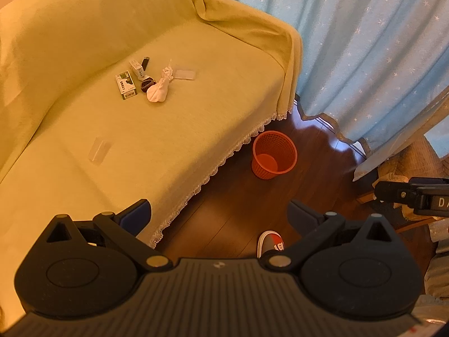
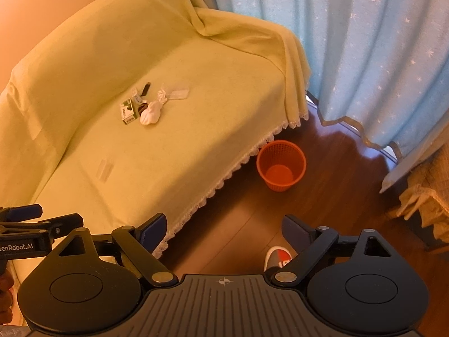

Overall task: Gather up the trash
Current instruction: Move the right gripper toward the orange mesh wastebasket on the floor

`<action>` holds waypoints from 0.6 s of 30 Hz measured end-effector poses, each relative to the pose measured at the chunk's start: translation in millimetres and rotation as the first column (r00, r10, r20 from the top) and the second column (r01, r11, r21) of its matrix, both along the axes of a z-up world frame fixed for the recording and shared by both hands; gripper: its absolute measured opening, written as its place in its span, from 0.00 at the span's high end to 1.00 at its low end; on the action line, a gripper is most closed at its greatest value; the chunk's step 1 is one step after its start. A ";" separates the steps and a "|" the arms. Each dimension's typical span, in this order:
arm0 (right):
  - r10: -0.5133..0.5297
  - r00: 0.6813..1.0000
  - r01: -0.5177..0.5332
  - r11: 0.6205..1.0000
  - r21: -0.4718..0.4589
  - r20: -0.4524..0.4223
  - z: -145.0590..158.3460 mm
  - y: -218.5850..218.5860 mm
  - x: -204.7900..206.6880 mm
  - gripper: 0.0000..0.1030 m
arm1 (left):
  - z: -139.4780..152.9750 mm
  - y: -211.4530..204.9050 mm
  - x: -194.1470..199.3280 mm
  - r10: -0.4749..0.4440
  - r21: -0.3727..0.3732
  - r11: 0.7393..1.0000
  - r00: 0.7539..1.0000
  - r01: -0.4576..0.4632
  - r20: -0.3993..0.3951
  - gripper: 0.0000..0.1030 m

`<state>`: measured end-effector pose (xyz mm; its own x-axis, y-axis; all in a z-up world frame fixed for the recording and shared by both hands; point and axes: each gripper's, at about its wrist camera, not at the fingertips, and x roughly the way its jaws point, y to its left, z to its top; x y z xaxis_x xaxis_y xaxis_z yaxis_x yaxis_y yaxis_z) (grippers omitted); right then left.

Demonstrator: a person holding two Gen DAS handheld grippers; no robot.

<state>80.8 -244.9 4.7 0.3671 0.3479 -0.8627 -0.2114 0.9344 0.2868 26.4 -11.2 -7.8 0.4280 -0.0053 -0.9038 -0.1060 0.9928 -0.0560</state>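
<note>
Well ahead of both empty, wide-open grippers [image 1: 219, 216] [image 2: 224, 231], trash [image 1: 157, 80] lies on the sofa [image 1: 168, 140].

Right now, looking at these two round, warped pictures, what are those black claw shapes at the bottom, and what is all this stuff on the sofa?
Each picture comes from a fisheye camera mounted on a hand-held gripper; a person carries one in each hand. The claws are its two fingers. The left gripper and the right gripper are both open and hold nothing.

Ahead is a sofa under a yellow-green cover. On its seat lies a small heap of trash: a knotted white bag, a green-and-white carton, a smaller box and clear plastic packaging. Another clear wrapper lies nearer. An empty orange mesh wastebasket stands on the wooden floor.
</note>
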 end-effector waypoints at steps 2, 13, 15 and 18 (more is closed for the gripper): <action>0.021 1.000 -0.021 1.000 0.007 0.004 -1.5 -5.2 13.4 0.15 | -1.0 -4.0 8.8 0.021 0.003 1.000 1.000 -0.021 -0.003 0.01; -0.030 0.999 0.033 0.996 0.082 -0.032 -47.8 -87.7 120.0 0.15 | -27.1 -4.9 72.2 0.221 -0.004 0.975 0.975 -0.221 0.000 0.01; -0.049 0.998 0.054 0.991 0.122 -0.042 -66.2 -105.0 138.1 0.15 | -38.1 0.0 78.1 0.271 0.014 0.962 0.962 -0.272 0.013 0.01; -0.039 0.997 0.047 0.992 0.118 -0.064 -95.5 -118.3 164.9 0.15 | -60.8 10.0 85.5 0.343 0.044 0.938 0.939 -0.344 0.033 0.01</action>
<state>245.7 -363.2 -90.8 0.3316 0.4347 -0.8373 -0.1504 0.9005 0.4079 111.8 -1.2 -68.6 0.4178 0.1890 -0.8887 -0.4403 0.8977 -0.0162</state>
